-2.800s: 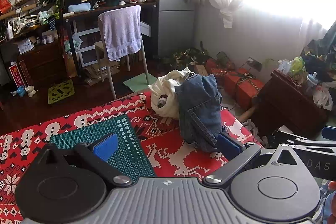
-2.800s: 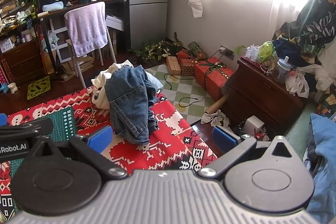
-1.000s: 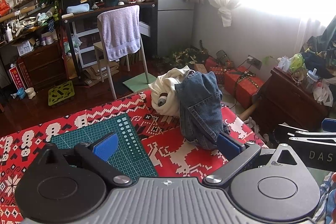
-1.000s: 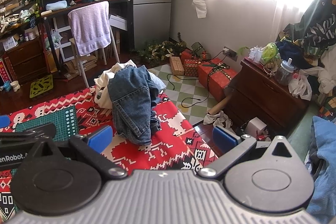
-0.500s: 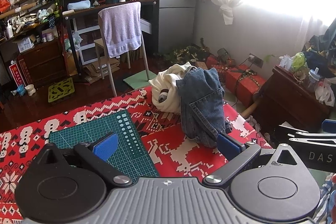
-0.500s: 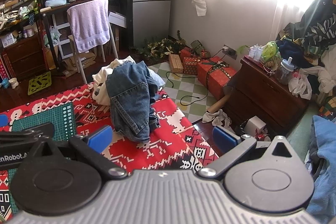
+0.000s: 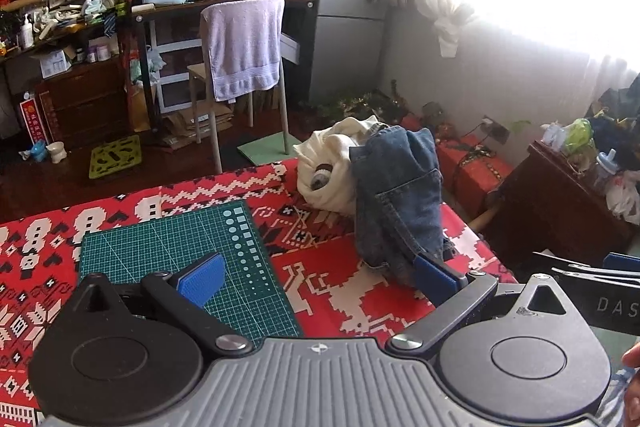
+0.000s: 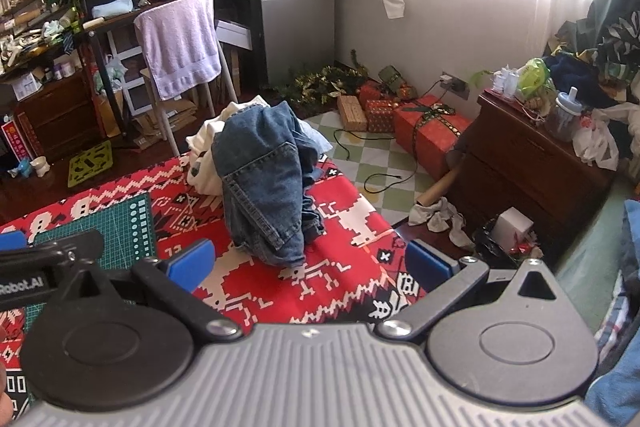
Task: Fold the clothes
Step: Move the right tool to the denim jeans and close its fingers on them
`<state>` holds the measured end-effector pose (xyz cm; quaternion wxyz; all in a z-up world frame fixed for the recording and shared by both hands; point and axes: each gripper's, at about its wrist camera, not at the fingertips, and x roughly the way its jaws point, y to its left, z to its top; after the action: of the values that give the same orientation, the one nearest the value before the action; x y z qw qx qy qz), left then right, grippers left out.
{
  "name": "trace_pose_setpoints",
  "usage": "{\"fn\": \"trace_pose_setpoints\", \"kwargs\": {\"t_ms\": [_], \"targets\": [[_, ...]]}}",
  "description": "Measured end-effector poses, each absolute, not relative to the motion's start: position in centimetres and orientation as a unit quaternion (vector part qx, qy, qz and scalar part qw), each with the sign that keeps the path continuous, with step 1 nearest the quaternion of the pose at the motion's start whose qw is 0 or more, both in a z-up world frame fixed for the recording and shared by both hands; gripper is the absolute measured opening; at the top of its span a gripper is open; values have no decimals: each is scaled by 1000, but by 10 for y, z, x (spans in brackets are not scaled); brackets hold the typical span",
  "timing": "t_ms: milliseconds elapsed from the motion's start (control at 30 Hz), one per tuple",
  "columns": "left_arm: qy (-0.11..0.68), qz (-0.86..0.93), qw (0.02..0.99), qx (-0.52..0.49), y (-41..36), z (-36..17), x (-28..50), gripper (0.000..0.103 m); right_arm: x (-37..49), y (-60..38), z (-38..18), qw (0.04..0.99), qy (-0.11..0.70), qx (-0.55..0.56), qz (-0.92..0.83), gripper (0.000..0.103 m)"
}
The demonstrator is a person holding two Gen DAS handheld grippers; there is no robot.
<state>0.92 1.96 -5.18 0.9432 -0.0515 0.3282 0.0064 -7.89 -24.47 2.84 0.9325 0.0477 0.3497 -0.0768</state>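
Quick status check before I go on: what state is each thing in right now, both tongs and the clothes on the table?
Left tongs: open, empty, held above the table.
Right tongs: open, empty, short of the pile.
Jeans: crumpled, unfolded, draped over the pile.
White garment: bunched up, partly under the jeans.
Green cutting mat: flat on the red tablecloth.

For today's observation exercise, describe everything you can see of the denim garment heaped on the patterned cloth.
The denim garment is mid-blue, faded cotton-like denim with pale stitched seams and what looks like a patch pocket. It is unfolded, crumpled into an upright heap, its lower edge spilling onto the red and white patterned cloth. It sits near the table's far right corner, leaning against and partly covering a cream garment behind it. Neither the left gripper nor the right gripper touches it; both are open.
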Motion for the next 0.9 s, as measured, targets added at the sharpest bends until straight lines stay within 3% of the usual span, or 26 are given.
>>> {"fn": "trace_pose_setpoints", "kwargs": {"t_ms": [433,900], "targets": [[296,8,952,-75,29,-81,16,101,-52,-234,-13,936,348,44,-32,103],[363,33,930,-57,36,-126,51,100,-14,-230,-59,935,353,15,27,103]]}}
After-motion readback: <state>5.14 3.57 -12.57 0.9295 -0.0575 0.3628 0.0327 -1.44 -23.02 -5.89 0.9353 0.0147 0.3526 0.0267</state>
